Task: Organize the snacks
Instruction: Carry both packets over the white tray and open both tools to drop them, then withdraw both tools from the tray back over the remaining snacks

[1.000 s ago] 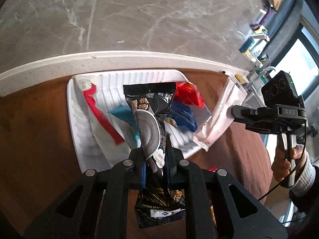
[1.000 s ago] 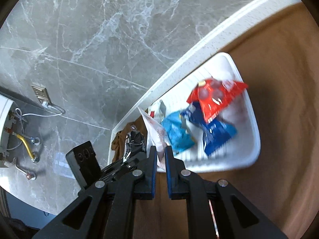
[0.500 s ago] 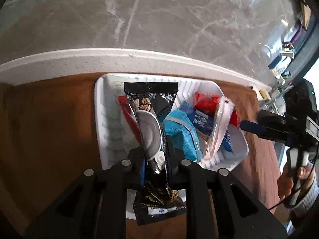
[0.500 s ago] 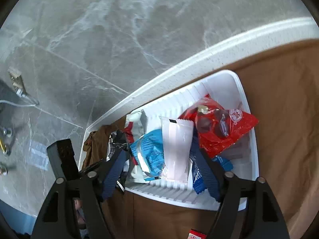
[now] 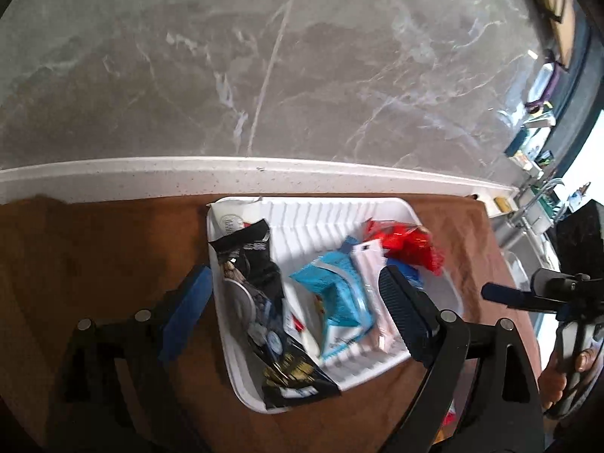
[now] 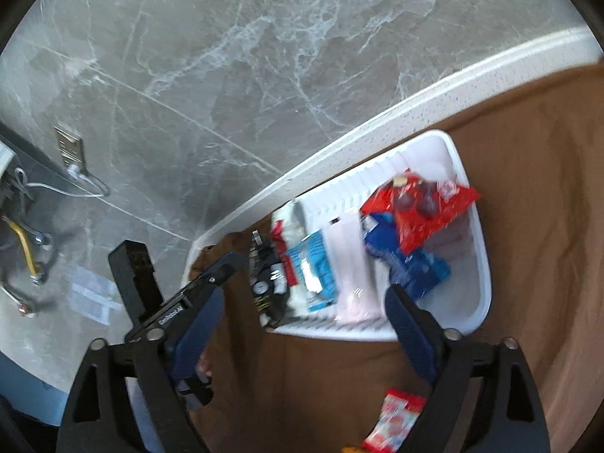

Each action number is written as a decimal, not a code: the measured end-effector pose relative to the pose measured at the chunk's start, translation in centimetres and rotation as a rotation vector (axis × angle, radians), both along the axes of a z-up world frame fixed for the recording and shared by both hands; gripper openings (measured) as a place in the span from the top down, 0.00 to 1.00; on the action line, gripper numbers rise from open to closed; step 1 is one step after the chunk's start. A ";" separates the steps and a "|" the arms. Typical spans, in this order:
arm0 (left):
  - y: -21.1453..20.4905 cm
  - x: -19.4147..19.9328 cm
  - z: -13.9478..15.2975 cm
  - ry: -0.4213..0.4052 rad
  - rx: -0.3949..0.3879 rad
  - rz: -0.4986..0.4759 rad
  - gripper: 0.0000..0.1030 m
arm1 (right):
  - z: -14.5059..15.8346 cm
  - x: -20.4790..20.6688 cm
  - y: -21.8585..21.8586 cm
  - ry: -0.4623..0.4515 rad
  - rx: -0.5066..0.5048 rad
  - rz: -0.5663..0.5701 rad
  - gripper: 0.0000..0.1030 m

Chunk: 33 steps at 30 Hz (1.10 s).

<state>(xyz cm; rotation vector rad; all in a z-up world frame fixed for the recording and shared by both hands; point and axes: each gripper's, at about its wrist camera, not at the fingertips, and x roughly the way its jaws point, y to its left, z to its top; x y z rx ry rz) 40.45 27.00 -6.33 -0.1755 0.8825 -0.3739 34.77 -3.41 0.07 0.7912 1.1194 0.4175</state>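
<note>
Inside white tray point(image 5: 396, 211): black packet point(image 5: 260, 294), blue, pink, red snacks.

Tray point(image 5: 411, 215): white, ribbed floor, on the brown cloth, holding most snacks.
Black packet point(image 5: 260, 294): long, lying along the tray's 9 o'clock side, its lower end over the rim.
Light-blue packet point(image 5: 336, 294): flat at tray centre.
Pale pink packet point(image 5: 372, 287): lengthwise, overlapping the light-blue one's 3 o'clock edge.
Red packet point(image 5: 411, 245): crumpled, toward 2 o'clock.
Dark-blue packet point(image 6: 415, 268): partly under the red.
Small red-and-white packet point(image 6: 396, 419): outside the tray, at 6 o'clock on the cloth.
</note>
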 end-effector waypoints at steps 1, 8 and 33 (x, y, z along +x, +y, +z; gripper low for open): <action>-0.2 -0.6 0.4 -0.006 -0.007 -0.001 0.13 | 0.2 -0.2 0.1 0.004 0.013 -0.004 0.05; -0.9 -5.3 1.4 0.009 -0.057 -0.040 0.13 | 0.6 -4.3 -1.7 0.066 0.120 -0.075 0.00; -5.2 -20.1 2.6 0.042 -0.020 -0.207 0.13 | 6.5 -17.1 -2.4 -0.100 -0.035 0.041 0.00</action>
